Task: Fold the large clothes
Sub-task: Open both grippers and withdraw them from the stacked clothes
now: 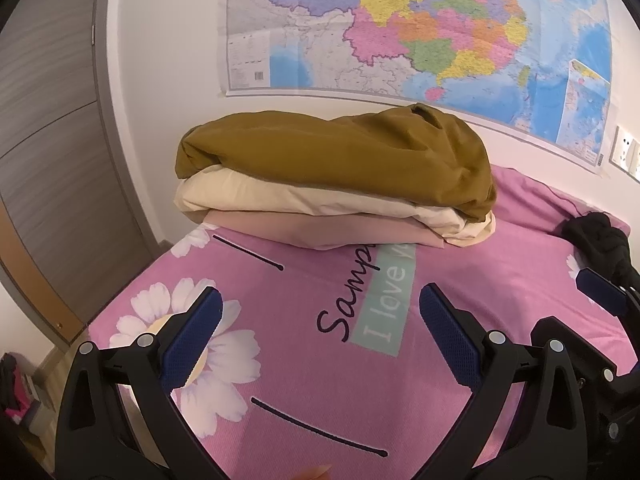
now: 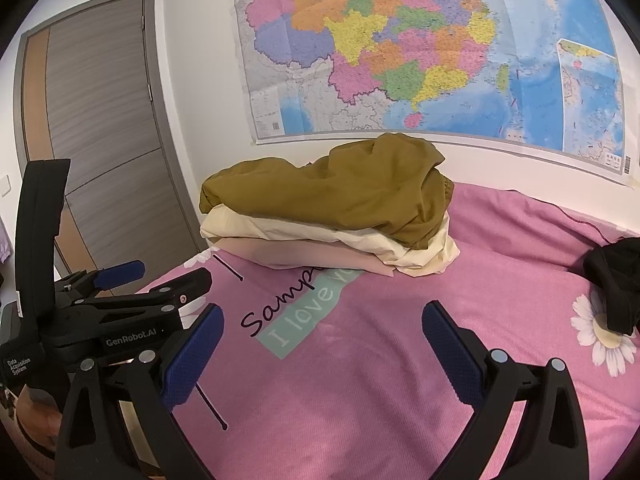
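While both hover over the pink bedspread (image 1: 328, 360), left tool (image 1: 320, 344) released, right tool (image 2: 322, 350) released; three folded garments stacked: mustard (image 1: 340, 160), cream (image 1: 280, 196), blush (image 1: 288, 228); one black garment (image 2: 616, 280) apart

Light: warm, even indoor light, fairly bright.
Shadows: soft, faint on the pink bedsheet (image 2: 400, 360).
Edges: strong fisheye bending, dark corners.
Focus: sharp throughout.

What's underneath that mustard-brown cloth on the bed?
Under the mustard-brown cloth lies a folded cream cloth, then a pale pink one, resting on the pink bedsheet. How far each layer extends beneath is covered.
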### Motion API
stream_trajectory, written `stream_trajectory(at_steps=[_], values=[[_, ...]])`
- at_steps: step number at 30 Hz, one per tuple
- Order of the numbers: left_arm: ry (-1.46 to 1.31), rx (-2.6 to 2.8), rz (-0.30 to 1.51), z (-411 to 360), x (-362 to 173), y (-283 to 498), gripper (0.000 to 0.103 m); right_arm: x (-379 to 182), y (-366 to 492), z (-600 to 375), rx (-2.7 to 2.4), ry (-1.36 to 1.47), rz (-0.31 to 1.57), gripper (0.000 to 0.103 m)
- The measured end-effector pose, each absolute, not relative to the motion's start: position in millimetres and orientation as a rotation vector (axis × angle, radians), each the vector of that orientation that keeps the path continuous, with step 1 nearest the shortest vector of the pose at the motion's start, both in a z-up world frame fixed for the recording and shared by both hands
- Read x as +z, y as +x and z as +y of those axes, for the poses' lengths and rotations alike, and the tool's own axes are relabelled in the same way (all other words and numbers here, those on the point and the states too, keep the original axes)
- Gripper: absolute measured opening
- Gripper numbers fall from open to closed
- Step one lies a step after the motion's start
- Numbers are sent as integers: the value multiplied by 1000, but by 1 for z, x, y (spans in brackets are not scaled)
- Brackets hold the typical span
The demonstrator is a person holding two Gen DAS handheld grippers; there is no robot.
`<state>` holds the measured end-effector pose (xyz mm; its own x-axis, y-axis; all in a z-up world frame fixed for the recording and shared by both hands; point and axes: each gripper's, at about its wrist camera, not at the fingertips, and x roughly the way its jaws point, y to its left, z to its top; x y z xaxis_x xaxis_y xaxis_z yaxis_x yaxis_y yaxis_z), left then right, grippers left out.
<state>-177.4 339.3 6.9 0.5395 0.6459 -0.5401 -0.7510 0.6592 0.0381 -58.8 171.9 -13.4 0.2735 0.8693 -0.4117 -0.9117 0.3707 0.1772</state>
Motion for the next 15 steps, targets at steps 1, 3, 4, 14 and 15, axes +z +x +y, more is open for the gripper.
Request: stream_trajectory(at_steps=[1,3,4,14,15], values=[[-207,837,552,339,7,-178,98,-13,-59,171,1200,-100,485,97],[-208,837,551,338,7,-178,98,-13,-60,171,1201,-101,483,97],[-208,838,550,339,7,-179,98,-12,-60,170,1201,-104,481,97],[-197,854,513,334,11,-185,98,-10,-63,166,1199,-102,475,97],[-179,856,509,331,12,-184,97,-10,-63,166,1200,-100,475,97]])
